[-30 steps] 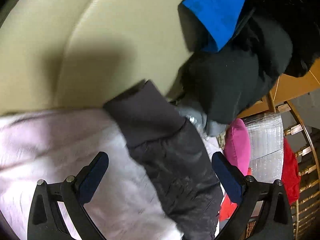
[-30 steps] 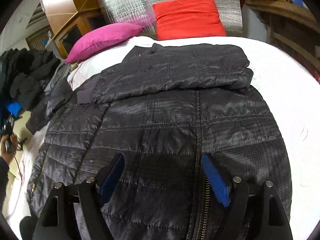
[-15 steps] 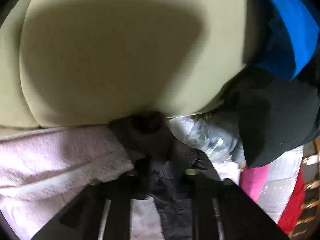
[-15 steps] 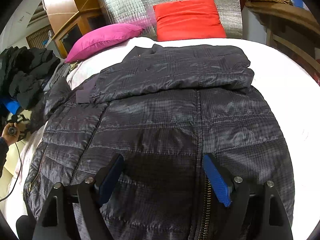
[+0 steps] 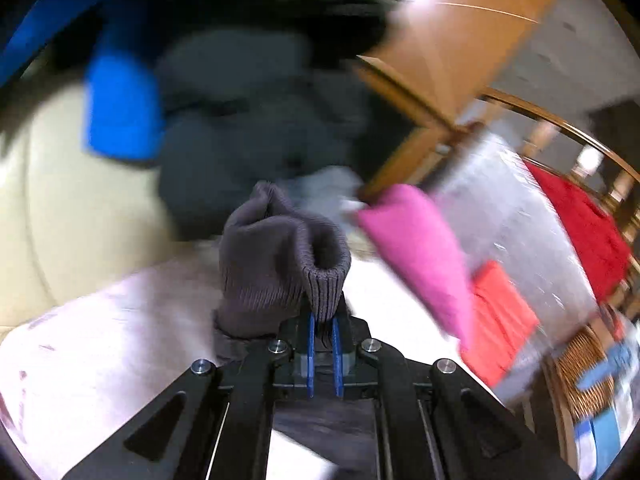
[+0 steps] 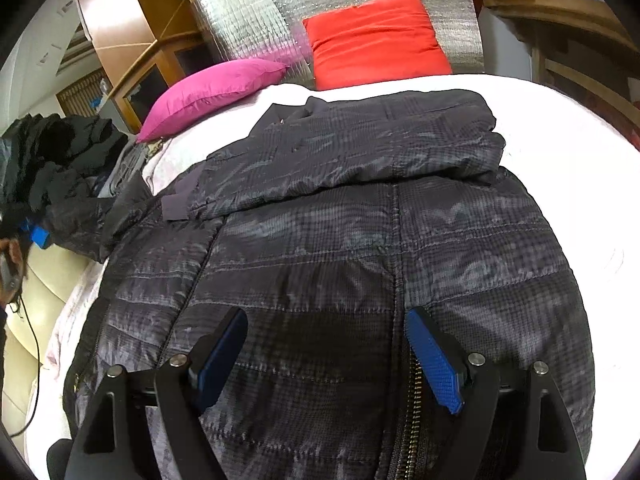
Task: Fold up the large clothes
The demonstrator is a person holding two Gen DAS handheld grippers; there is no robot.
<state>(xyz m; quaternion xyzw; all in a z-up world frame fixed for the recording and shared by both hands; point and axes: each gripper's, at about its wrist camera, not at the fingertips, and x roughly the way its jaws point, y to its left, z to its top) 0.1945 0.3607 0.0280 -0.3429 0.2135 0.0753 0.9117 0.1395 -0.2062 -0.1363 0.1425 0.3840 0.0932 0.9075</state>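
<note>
Moved since the earlier frame: the left gripper, then spread wide above the sleeve, is now clamping the jacket's ribbed cuff and has been lifting it off the pale bedcover, with the view swinging toward the headboard end. Left wrist view: the blue pads are standing almost together, the grey knit edge of the cuff pinched between them and the rest of the cuff bunching up in front; behind, blurred by motion, a dark clothes heap with a blue item, a cream cushion, a pink pillow, a red pillow and a silver quilted panel are showing. Right wrist view: the right gripper is hovering with jaws wide apart and nothing between the pads, just above the dark quilted jacket, which is lying spread on the white bed, one sleeve folded across its chest, zip running under the right finger. The pink pillow and red pillow are resting at the head of the bed.
</note>
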